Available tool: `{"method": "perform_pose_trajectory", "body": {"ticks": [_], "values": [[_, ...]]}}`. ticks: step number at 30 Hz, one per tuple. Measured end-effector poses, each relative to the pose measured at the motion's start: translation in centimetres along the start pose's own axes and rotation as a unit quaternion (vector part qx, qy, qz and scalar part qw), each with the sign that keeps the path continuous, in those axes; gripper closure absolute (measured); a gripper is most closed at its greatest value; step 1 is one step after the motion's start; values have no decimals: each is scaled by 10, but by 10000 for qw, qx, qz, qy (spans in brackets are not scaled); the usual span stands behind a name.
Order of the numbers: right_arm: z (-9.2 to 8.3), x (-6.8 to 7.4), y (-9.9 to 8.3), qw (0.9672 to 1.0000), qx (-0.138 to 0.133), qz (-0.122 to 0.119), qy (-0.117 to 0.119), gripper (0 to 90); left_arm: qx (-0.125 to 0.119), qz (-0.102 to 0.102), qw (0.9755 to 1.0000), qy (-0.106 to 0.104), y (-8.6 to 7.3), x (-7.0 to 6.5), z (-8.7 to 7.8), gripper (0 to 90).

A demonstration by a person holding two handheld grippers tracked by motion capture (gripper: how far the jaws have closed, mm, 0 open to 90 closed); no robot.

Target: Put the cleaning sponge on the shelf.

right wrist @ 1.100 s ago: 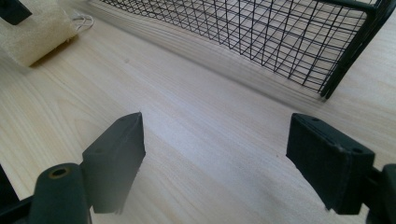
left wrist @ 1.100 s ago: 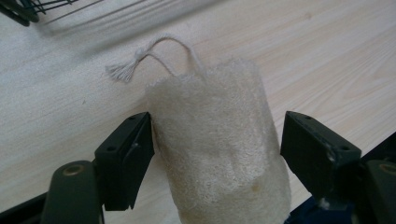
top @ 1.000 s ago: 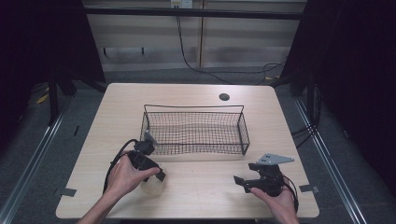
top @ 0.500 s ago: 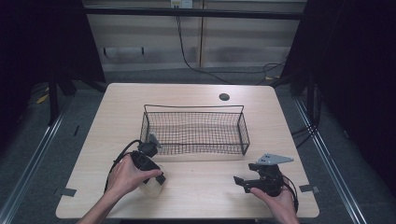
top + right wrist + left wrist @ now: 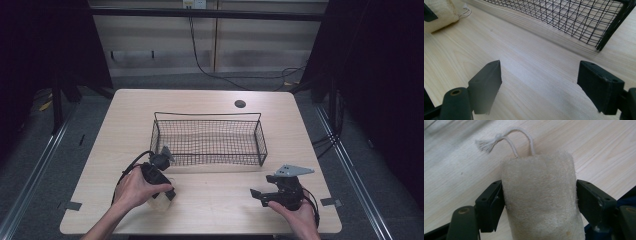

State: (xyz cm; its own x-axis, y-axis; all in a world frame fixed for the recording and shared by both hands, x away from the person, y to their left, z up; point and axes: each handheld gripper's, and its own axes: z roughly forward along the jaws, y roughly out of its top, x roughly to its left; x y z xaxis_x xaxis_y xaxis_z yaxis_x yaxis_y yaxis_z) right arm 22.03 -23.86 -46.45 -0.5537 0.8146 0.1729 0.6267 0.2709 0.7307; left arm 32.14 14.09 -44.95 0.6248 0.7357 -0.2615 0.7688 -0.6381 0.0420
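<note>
Left gripper point(image 5: 169, 194): held in the person's left hand point(image 5: 134, 187) near the desk's front-left area, jaws pinching a cream loofah-like pad point(image 5: 541, 197) from both sides. In the left gripper view the pad stands between the two black jaws, fuzzy in texture, with a white cord loop point(image 5: 520, 141) at its far end ending in a frayed knot; pale wood grain lies behind it. In the high view the pad shows faintly as a pale shape point(image 5: 159, 200) under the gripper's front end, just above the desk top or on it; which, cannot be told. A black cable point(image 5: 131, 167) curves from the gripper's rear round the hand.

Right gripper point(image 5: 256, 194): held in the person's right hand point(image 5: 299, 220) near the desk's front-right corner, jaws spread wide with nothing between them, bare wood visible in the gap in the right gripper view. A grey three-cornered plate point(image 5: 293, 171) sits on top.

Wire basket point(image 5: 261, 145): black mesh, rectangular, at the desk's centre, beyond both grippers; the left gripper's rear lies just beside its front-left corner. In the right gripper view its mesh wall point(image 5: 564, 17) crosses the top.

Desk point(image 5: 200, 102): light wood, rounded corners, with a dark round grommet point(image 5: 240, 104) near the back edge, right of centre.
</note>
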Motion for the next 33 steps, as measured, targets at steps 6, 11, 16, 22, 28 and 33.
{"method": "perform_pose_trajectory", "body": {"ticks": [6, 11, 16, 22, 28, 33], "values": [[0, 0, 0, 10000, 9, 14, -2, 193, -58, 94, 9999, 56, -3, 2, -2, 264], [0, 0, 0, 10000, 20, 4, -4, 193, -84, 85, 9999, 0, -5, 4, -5, 264], [0, 0, 0, 10000, 19, 6, 10, 192, -85, 82, 9999, -113, -6, 6, -10, 265], [1, 0, 0, 10000, 4, -18, 35, 190, -189, 201, 9996, -79, -5, 4, -24, 265], [1, 0, 0, 10000, 15, -11, 38, 189, -217, 347, 9990, -169, -2, 1, -36, 265], [1, 0, 0, 10000, 16, -16, 47, 189, -265, 342, 9982, -408, -3, 5, -46, 264]]}}
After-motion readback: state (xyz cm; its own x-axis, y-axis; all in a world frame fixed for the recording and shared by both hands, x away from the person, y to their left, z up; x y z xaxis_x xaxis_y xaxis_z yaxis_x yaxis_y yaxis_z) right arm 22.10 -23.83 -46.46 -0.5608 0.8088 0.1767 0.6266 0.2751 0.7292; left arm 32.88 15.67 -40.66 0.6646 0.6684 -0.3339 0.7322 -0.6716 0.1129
